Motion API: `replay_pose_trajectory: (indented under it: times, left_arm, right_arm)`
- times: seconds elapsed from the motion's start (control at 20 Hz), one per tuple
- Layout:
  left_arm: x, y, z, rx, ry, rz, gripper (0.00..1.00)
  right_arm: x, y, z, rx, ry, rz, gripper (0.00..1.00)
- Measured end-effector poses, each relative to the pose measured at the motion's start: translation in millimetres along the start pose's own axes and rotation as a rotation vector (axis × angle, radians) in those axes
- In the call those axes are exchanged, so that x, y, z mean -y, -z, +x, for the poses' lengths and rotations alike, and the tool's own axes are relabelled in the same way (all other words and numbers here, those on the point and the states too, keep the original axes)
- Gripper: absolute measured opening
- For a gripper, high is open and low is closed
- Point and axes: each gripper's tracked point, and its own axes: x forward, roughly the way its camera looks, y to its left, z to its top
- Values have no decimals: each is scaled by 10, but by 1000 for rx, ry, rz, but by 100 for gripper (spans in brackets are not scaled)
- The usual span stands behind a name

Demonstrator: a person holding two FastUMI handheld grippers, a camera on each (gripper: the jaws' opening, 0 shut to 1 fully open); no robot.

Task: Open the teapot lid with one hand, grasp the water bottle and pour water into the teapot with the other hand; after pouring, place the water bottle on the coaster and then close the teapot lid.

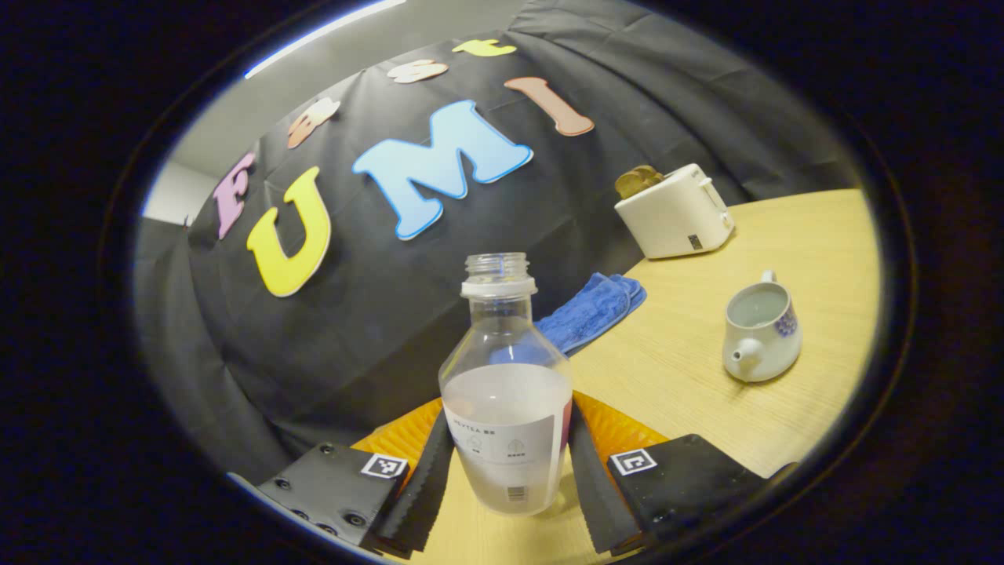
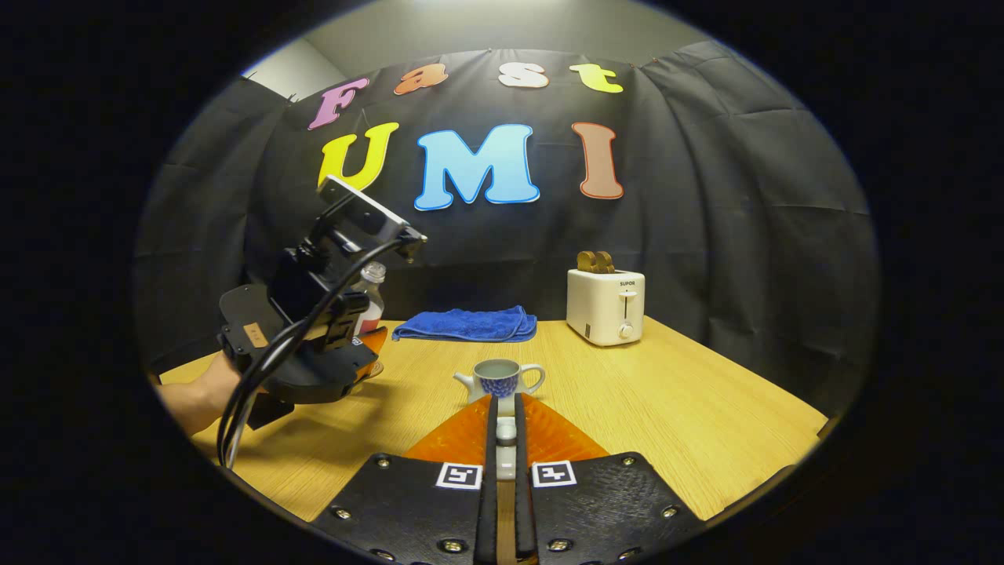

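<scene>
Plainly, my left gripper point(image 1: 510, 420) has its two fingers point(image 1: 427, 479) set either side of the water bottle point(image 1: 506, 392), right against its walls. Whether they press or merely flank it, I cannot tell. The bottle is upright near the left edge of the table point(image 1: 706, 392), uncapped and roughly half full. A brownish disc point(image 2: 373, 368) at its foot may be the coaster, though I am not sure. My right gripper point(image 2: 507, 404) is closed on the teapot lid point(image 2: 507, 430), pinching its small knob just in front of the teapot point(image 2: 500, 378). The teapot sits mid-table, open, with water showing inside.

What could go wrong, as I judge it:
- **Bottle:** with no cap, any tilt spills water, and the smooth sides could slip through a loose hold.
- **Lid:** I hold it by the little knob alone, so it could twist or drop.
- **Closing:** a lid brought down off-centre could knock the pot or slop the water.

A blue towel point(image 2: 467, 323) lies at the far edge, and a white toaster point(image 2: 605, 306) stands towards the far right corner.

As for writing, the bottle has a pale label with small print and a barcode, and the toaster has a short word on its front. I leave both unread. My fingers carry square black-and-white markers.
</scene>
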Motion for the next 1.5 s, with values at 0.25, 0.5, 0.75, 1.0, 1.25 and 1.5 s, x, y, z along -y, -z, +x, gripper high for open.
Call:
replay_pose_trajectory:
  times: [0.25, 0.5, 0.75, 1.0, 1.25, 1.5]
  left_arm:
    - [183, -220, 18, 52, 11, 233, 85]
    - [274, -239, 84, 55, 19, 354, 85]
    - [374, -295, 111, 62, 31, 530, 85]
    - [510, -325, 139, 67, 56, 667, 86]
    - [686, -370, 135, 71, 95, 816, 85]
    - [766, -332, 184, 50, 115, 910, 85]
  right_arm:
    - [42, 122, -191, -12, 13, -8, 9]
    - [57, 179, -286, -20, 9, 2, 9]
    - [43, 210, -375, -13, 7, -6, 9]
    - [72, 220, -409, -16, 11, -2, 9]
    - [84, 258, -387, -21, 6, 11, 9]
    - [102, 317, -367, -35, 1, 22, 9]
